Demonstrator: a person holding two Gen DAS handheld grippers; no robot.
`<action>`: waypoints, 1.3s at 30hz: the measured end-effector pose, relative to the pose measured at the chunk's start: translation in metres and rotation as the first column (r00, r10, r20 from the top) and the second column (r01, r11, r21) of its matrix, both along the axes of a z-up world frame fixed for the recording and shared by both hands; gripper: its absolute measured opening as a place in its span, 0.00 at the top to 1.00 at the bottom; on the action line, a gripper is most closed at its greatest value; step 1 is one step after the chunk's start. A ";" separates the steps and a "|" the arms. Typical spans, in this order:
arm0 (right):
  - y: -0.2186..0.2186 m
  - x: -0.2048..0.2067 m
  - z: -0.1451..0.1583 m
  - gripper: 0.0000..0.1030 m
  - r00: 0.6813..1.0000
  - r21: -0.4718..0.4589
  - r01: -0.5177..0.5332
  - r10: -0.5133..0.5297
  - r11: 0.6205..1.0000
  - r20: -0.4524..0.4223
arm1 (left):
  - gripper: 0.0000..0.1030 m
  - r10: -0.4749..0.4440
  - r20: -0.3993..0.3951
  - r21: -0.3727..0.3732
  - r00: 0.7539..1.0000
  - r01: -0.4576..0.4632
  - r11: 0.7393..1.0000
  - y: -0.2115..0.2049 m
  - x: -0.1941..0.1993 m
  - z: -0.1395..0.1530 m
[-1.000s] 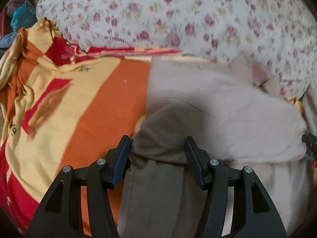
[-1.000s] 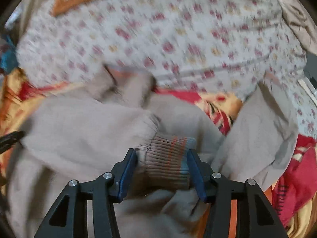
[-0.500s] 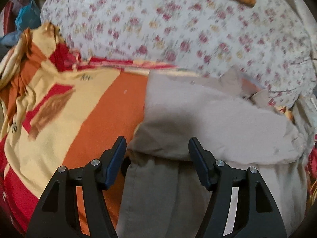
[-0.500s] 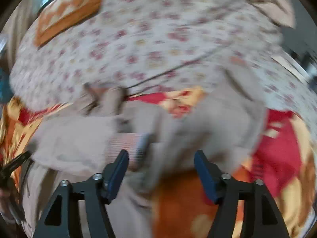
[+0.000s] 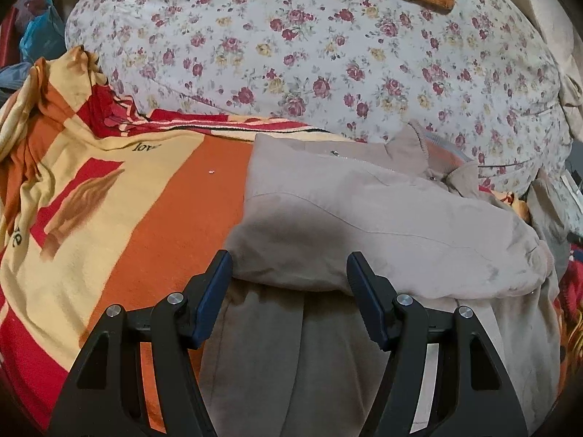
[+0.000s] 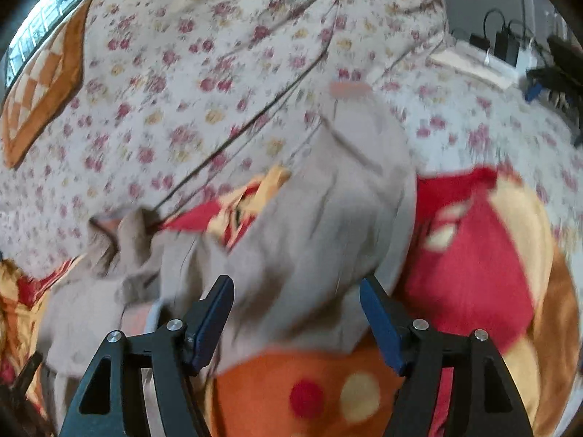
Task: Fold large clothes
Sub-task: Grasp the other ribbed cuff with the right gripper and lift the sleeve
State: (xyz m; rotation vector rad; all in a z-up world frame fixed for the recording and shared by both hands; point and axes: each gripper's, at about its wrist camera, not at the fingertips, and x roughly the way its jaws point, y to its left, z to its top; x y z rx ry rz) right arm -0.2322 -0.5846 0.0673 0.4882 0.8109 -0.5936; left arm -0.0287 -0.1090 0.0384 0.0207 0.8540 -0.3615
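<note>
Beige jacket (image 5: 382, 225) lies on the orange/yellow/red blanket (image 5: 120, 218), collar end toward the floral duvet (image 5: 328, 54), hem end toward the cameras, so its long axis runs roughly near-to-far in the left wrist view. One sleeve is folded across the body, cuff at the right edge. Left gripper (image 5: 289, 284) sits just over the near fold edge, jaws wide, nothing between the pads. Right gripper (image 6: 296, 309) also has its jaws wide, empty, over the other sleeve (image 6: 328, 218), which runs diagonally up-right toward the duvet; this view is motion-blurred, so whether it touches the cloth I cannot tell. No containers visible. Chargers and cables (image 6: 506, 45) sit far right.
</note>
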 end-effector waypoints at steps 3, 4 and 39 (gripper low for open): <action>-0.022 0.019 0.003 0.26 1.000 -0.061 0.025 -0.025 0.998 0.003 | 0.36 -0.002 -0.007 0.009 1.000 0.002 1.000 -0.002 0.001 -0.003; -0.031 0.026 0.004 0.25 0.999 -0.082 0.035 -0.035 0.996 -0.002 | 0.36 -0.002 -0.010 0.011 1.000 0.002 1.000 -0.003 0.002 -0.004; -0.053 0.038 0.128 0.95 0.898 -0.168 -0.301 0.338 0.939 0.281 | 0.34 0.030 0.037 -0.063 0.999 -0.028 0.998 0.004 0.006 0.012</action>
